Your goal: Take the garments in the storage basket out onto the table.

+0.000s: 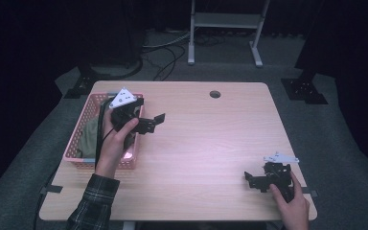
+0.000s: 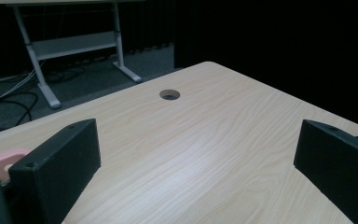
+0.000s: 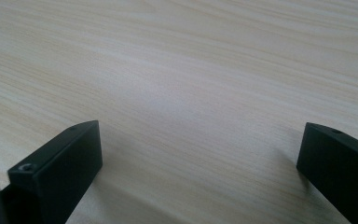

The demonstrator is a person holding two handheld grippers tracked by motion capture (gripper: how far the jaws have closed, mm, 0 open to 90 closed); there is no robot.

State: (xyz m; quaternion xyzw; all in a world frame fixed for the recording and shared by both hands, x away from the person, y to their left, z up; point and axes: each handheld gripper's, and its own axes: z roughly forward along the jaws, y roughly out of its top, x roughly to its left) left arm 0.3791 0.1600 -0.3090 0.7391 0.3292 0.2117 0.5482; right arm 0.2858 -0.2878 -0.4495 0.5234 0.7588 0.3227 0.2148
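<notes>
My left gripper is held above the right rim of a pink basket at the table's left, its jaws wide apart with nothing between them. In the left gripper view the left gripper looks across bare wood toward a round cable hole. My right gripper rests low near the table's front right corner, pointing left, open and empty. In the right gripper view the right gripper faces plain tabletop close below. An olive cloth lies inside the basket.
The light wooden table has a cable hole near its far edge. Beyond the table stand a white metal frame and floor cables. A black stand base sits at the far right.
</notes>
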